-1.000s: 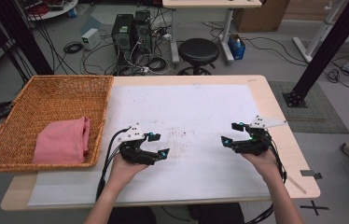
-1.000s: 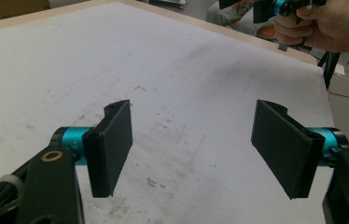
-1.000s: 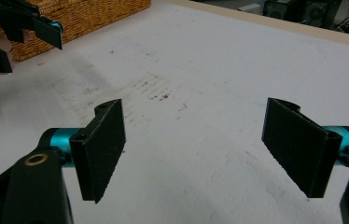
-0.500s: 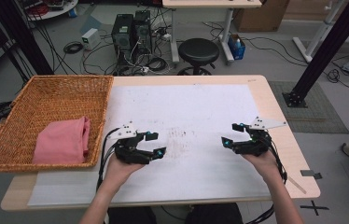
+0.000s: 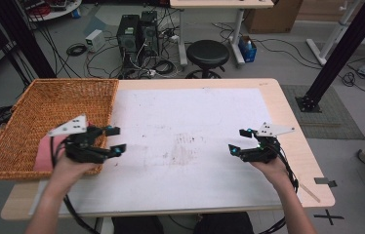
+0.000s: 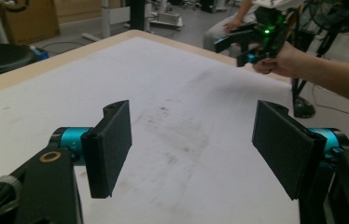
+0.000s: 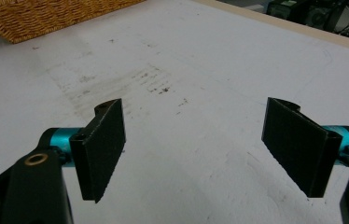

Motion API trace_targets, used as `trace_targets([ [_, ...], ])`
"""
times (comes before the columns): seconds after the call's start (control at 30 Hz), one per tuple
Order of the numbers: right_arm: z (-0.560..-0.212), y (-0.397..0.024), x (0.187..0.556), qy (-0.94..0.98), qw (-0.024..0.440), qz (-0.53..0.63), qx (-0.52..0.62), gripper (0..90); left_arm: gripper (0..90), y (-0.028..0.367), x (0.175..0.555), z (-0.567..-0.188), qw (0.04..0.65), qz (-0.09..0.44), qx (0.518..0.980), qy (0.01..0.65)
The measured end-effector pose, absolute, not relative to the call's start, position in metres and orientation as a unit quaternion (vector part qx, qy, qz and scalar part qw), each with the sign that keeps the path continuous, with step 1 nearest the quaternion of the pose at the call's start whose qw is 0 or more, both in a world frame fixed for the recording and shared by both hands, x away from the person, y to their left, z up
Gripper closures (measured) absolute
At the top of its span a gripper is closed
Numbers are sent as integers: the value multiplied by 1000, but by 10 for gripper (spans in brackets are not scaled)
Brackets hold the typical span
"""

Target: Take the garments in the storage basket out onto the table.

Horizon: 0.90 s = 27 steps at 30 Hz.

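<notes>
Both grippers empty, cloth waiting in basket.

We see the table [image 5: 195, 105] bare; pink cloth [image 5: 44, 155] lies in the wicker basket [image 5: 49, 105]. Left gripper [image 5: 113, 140] beside it, right gripper [image 5: 237, 142] well apart, jaws wide, holding nothing. We judge: dip left low over the rim.

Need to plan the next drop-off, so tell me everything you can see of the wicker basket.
The wicker basket is a shallow, rectangular tray of woven tan cane. It sits upright on the table's left end, its outer edge overhanging. A folded pink cloth lies inside near the front. The left gripper, jaws open, hovers over its front right corner; contact can't be judged.
</notes>
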State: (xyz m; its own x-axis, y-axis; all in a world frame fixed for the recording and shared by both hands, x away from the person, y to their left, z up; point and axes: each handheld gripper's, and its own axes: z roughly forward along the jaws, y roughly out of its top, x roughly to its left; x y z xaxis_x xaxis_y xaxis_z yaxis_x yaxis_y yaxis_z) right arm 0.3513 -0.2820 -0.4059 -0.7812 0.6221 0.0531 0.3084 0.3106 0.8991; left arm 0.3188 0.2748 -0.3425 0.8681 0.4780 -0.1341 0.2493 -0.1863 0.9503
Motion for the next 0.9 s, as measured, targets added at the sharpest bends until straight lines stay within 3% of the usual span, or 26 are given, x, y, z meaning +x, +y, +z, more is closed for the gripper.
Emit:
trace_targets([
  [0.17,-406,-282,350,793,154,510,297,209,285,328,334,-344,552,113,775,285],
  [0.33,-408,-283,348,790,161,512,296,209,285,379,356,-364,462,114,807,351],
  [0.43,-409,-284,346,789,163,512,297,209,285,385,359,-367,447,116,811,358],
  [0.57,-411,-284,344,786,167,514,301,209,285,406,372,-386,353,132,837,396],
  [0.6,-411,-284,344,786,167,514,301,209,285,406,372,-386,353,132,837,396],
  [0.77,-412,-281,342,787,165,512,304,210,293,402,383,-409,289,96,863,402],
  [0.8,-413,-280,341,787,165,511,303,210,317,400,385,-413,273,88,870,402],
  [0.83,-412,-278,341,788,165,509,303,210,407,399,385,-415,269,88,871,400],
  [0.87,-412,-278,341,788,165,509,303,210,407,399,386,-413,272,85,870,401],
  [0.9,-412,-277,340,790,166,507,301,211,664,400,386,-412,274,79,870,402],
])
